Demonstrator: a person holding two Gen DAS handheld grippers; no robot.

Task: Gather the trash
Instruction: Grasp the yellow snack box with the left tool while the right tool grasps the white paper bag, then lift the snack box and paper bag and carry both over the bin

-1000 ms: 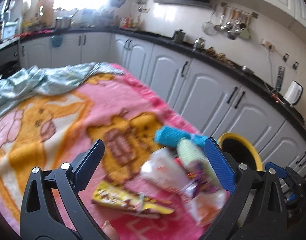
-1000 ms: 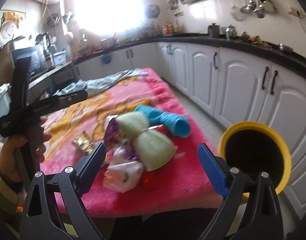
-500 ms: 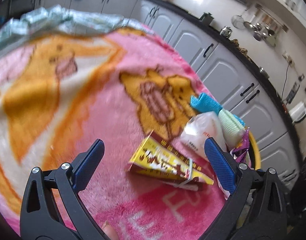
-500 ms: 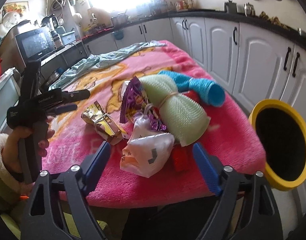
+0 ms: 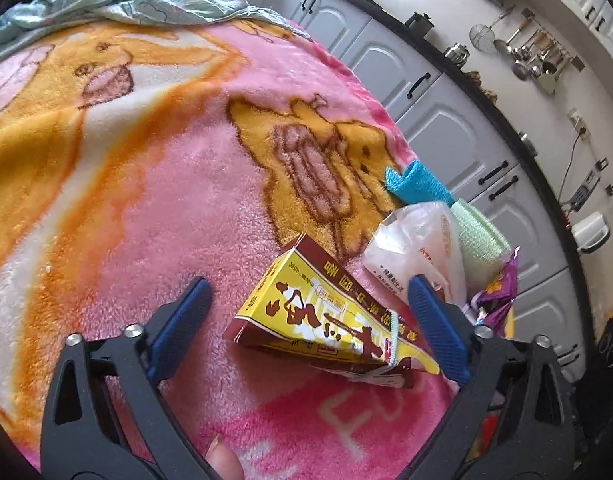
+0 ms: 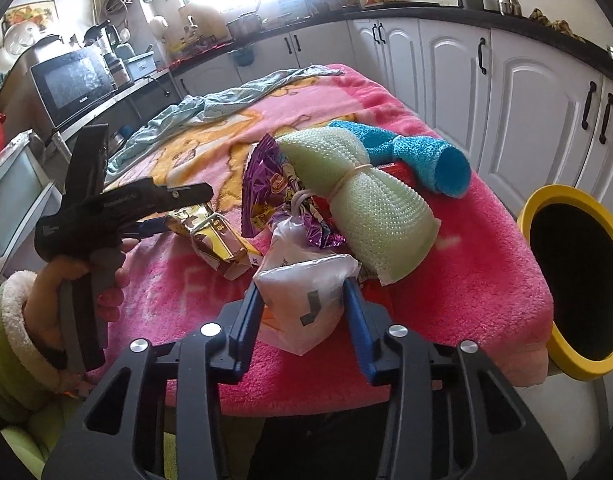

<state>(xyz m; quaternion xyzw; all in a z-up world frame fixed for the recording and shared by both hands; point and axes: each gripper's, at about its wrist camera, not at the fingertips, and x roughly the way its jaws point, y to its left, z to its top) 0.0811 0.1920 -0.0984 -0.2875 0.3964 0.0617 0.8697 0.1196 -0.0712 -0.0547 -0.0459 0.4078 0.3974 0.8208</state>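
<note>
Right wrist view: right claw (image 6: 302, 312) closing, pinching white bag (image 6: 302, 300) at bench edge near yellow bin (image 6: 546, 208); left claw (image 5: 306, 320) spread, narrowing around yellow carton (image 5: 322, 312).

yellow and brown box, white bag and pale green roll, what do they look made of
Yellow and brown printed box: thin glossy cardboard, judging by its creased, torn flaps. White crumpled bag: thin, slightly translucent plastic film, wrinkled and shiny. Pale green bumpy roll: probably soft foam or rubbery matting, dotted and matte, cinched by a rubber band.
</note>
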